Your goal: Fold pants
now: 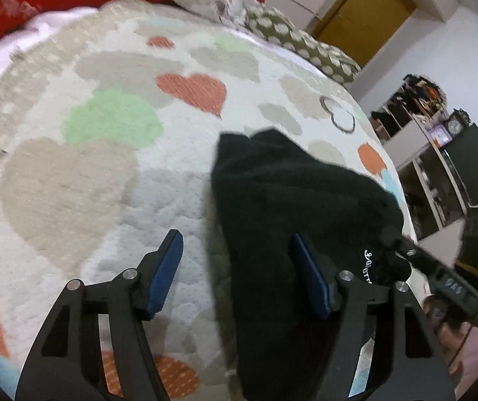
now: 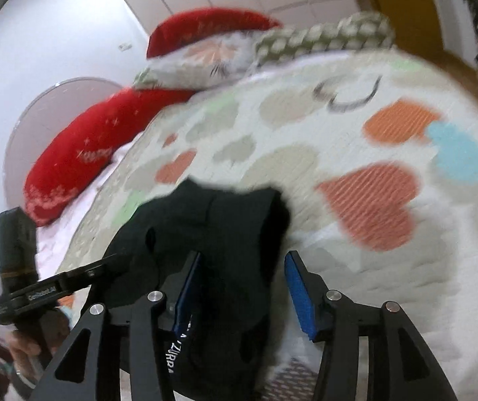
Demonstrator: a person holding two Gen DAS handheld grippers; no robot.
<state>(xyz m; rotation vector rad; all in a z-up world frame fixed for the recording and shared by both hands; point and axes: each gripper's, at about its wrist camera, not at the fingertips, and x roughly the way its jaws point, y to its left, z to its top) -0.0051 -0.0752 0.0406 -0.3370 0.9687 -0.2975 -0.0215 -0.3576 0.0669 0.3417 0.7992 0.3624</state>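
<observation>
The black pants lie bunched on the heart-patterned bedspread, with white lettering near the waistband. My left gripper is open; the pants' left edge lies between its blue pads. In the left wrist view the right gripper touches the pants at the right. In the right wrist view the pants lie between the open fingers of my right gripper. The left gripper reaches into the pants from the left there.
Red pillows and a patterned pillow sit at the head of the bed. A shelf unit with clutter stands beyond the bed's right edge, near a yellow door.
</observation>
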